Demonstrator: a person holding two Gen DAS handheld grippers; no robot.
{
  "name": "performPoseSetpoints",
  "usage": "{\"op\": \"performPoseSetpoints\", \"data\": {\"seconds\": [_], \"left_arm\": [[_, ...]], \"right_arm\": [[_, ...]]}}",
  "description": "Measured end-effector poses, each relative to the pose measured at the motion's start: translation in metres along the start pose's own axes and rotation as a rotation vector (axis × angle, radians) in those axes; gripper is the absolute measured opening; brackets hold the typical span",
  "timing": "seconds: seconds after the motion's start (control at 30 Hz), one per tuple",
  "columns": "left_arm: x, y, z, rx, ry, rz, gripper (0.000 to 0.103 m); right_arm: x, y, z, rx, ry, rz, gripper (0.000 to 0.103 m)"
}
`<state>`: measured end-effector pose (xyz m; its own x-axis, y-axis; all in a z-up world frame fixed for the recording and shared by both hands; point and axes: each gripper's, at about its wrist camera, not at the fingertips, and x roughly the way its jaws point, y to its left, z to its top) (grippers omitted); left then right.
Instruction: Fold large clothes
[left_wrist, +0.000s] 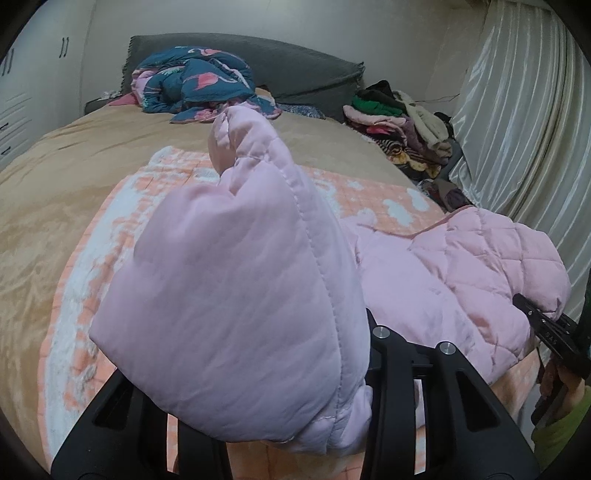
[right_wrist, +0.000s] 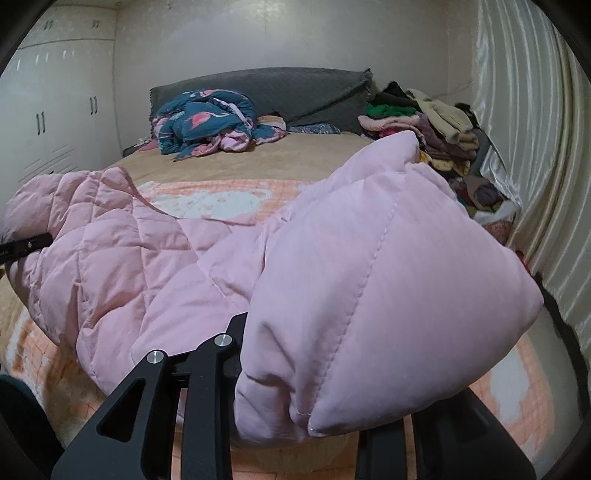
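Note:
A large pink quilted jacket (left_wrist: 461, 266) lies across the orange-and-white blanket (left_wrist: 110, 229) on the bed. My left gripper (left_wrist: 299, 354) is shut on one puffy part of it. That fold (left_wrist: 236, 288) bulges up over the fingers and hides the left one. My right gripper (right_wrist: 306, 354) is shut on another padded part (right_wrist: 369, 288), which covers its right finger. Each gripper shows in the other's view, clamped on the jacket's edge: the right gripper (left_wrist: 543, 328) and the left gripper (right_wrist: 26, 245). The jacket (right_wrist: 129, 258) sags between them, just above the bed.
A tan bedspread (left_wrist: 74, 155) covers the bed, with a crumpled blue flamingo quilt (left_wrist: 199, 85) and a grey headboard cushion (left_wrist: 303, 70) at the far end. A pile of clothes (left_wrist: 402, 125) sits far right by a pale curtain (left_wrist: 517, 129). White wardrobes (right_wrist: 55, 110) stand left. A green sleeve (left_wrist: 565, 428) is low right.

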<state>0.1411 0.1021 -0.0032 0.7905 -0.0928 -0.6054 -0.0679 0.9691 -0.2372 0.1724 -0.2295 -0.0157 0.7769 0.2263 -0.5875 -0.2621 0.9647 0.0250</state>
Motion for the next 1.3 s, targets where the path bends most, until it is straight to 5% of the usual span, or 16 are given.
{"op": "performPoseSetpoints", "data": {"seconds": [0.67,0.97,1.13,1.3], "left_arm": [[0.008,0.013,-0.043,-0.043,0.021,0.059,0.038],[0.014,0.025,-0.052,-0.094,0.073,0.078,0.049],[0.016,0.037,-0.06,-0.158,0.115,0.068,0.059],[0.011,0.047,-0.07,-0.215,0.142,0.066,0.077]], "right_arm": [[0.029,-0.038,-0.041,0.234,0.103,0.018,0.036],[0.035,-0.058,-0.057,0.405,0.162,0.053,0.058],[0.035,-0.076,-0.075,0.546,0.205,0.056,0.091],[0.025,-0.086,-0.09,0.609,0.219,0.051,0.099]]}}
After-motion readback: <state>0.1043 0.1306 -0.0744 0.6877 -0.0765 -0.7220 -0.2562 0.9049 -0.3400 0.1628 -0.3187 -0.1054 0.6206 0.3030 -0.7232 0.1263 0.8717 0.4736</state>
